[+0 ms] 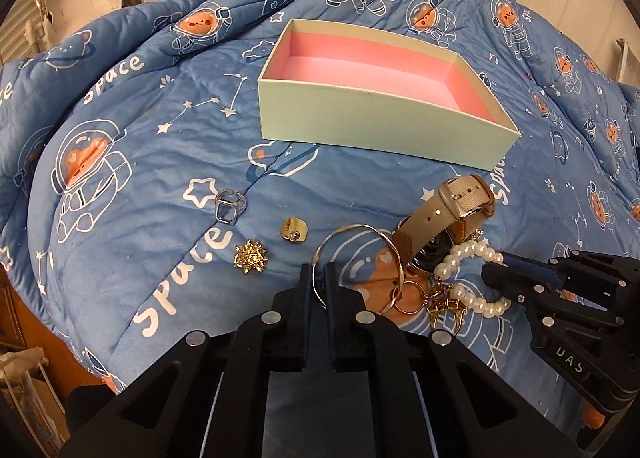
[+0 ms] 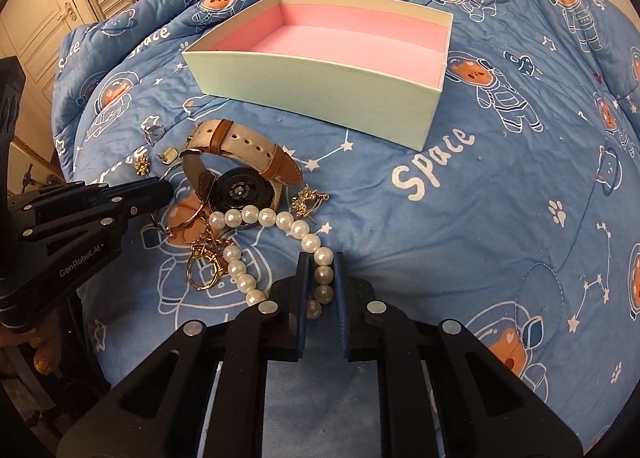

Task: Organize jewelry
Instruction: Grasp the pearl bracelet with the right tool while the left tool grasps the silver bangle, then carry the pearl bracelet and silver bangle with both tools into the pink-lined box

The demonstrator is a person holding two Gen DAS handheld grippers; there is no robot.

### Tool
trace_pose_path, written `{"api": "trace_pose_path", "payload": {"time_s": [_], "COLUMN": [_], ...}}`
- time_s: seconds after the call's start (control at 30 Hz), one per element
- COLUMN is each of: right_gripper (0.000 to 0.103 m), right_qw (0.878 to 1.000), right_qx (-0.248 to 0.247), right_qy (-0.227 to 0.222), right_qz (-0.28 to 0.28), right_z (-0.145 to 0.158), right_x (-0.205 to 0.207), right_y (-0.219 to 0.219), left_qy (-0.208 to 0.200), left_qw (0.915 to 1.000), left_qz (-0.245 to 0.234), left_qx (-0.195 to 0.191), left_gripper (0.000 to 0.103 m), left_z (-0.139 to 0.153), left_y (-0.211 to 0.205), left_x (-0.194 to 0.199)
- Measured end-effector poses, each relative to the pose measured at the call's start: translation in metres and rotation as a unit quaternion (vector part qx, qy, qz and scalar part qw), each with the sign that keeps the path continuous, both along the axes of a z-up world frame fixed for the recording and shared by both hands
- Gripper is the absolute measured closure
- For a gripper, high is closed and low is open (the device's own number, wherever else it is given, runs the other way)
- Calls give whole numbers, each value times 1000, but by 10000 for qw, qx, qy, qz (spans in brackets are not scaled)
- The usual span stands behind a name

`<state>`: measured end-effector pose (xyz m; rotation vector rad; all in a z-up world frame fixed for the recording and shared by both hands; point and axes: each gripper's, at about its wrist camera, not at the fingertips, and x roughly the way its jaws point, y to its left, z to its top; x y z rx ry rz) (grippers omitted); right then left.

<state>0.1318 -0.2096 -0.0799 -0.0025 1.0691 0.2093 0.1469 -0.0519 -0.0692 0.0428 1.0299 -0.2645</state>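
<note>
My left gripper is shut on a thin metal bangle, whose wire runs between its two fingers. My right gripper is shut on a pearl bracelet, with one pearl pinched between the pads. Both lie in a tangle with a beige-strapped watch and gold hoops with a clasp. Behind the pile stands an open mint box with a pink lining and nothing in it. In the left wrist view the right gripper reaches in from the right, onto the pearl bracelet.
Everything rests on a rumpled blue quilt printed with space bears. To the left of the pile lie a silver ring, a small gold stud and a gold starburst piece. Another gold earring lies right of the watch.
</note>
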Motion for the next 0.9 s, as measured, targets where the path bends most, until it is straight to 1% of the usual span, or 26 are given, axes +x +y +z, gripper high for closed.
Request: {"api": "trace_pose_path", "payload": {"time_s": [0.27, 0.37, 0.57, 0.77, 0.9], "right_gripper": [93, 93, 93, 93, 93], "right_qw": [9998, 9993, 9976, 9951, 9939], "right_qx": [-43, -76, -120, -48, -23], "right_qy": [-210, -344, -603, -821, -884], "right_qz": [41, 106, 308, 549, 665], "right_z": [7, 13, 32, 57, 70], "right_x": [-7, -12, -22, -29, -31], "right_y": [-1, -1, 3, 9, 12], "left_qy": [-186, -366, -648, -804, -865], "left_qw": [9998, 9992, 9975, 9960, 9953], "left_qz": [-25, -94, -266, -346, -389], "left_qx": [-116, -84, -132, -176, -212], "left_gripper": [100, 100, 100, 100, 100], "left_z": [10, 19, 38, 52, 59], "left_y": [2, 0, -7, -9, -9], "left_x": [-7, -13, -22, -27, -29]}}
